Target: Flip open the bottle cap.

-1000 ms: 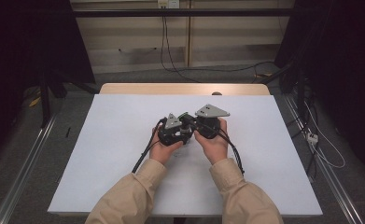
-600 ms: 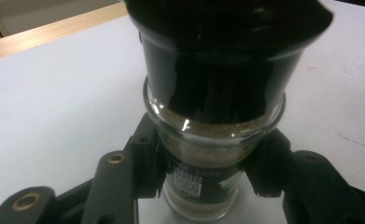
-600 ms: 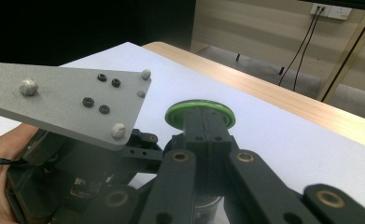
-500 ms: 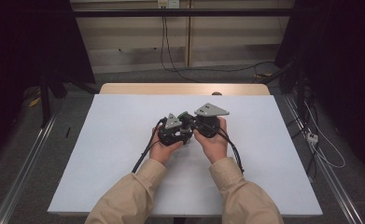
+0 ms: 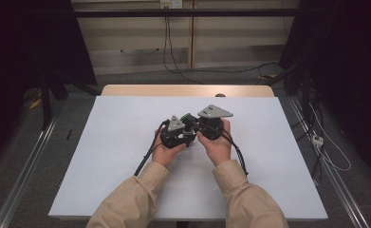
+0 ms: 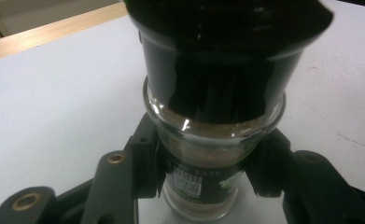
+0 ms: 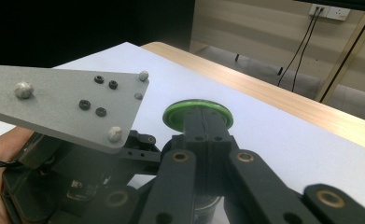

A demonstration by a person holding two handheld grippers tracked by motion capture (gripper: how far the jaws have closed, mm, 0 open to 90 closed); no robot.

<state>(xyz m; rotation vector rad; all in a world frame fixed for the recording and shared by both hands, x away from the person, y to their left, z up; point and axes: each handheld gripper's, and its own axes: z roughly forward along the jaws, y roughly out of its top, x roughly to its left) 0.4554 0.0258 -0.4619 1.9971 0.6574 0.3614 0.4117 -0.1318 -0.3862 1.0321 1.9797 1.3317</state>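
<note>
A glass spice jar (image 6: 203, 154) of brown powder, with a black upper part (image 6: 217, 60) and a green lid (image 7: 175, 116), is held over the white table (image 5: 102, 156). My left gripper (image 6: 203, 164) is shut on the jar's glass body, one pad (image 6: 145, 158) on each side. My right gripper (image 7: 203, 126) is shut, its two fingers pressed together and lying across the green lid from above. In the high view both hands hold the grippers (image 5: 185, 134) (image 5: 198, 126) close together at the table's middle, the lid (image 5: 187, 116) between them. The left gripper's grey plate (image 7: 63, 102) is close beside the right jaws.
A wooden strip (image 5: 188, 90) runs along the table's far edge. Cables (image 5: 173, 52) hang and lie on the floor behind it. Metal rails (image 5: 26, 166) flank the table, and more cables and a plug strip (image 5: 318, 140) lie at the right.
</note>
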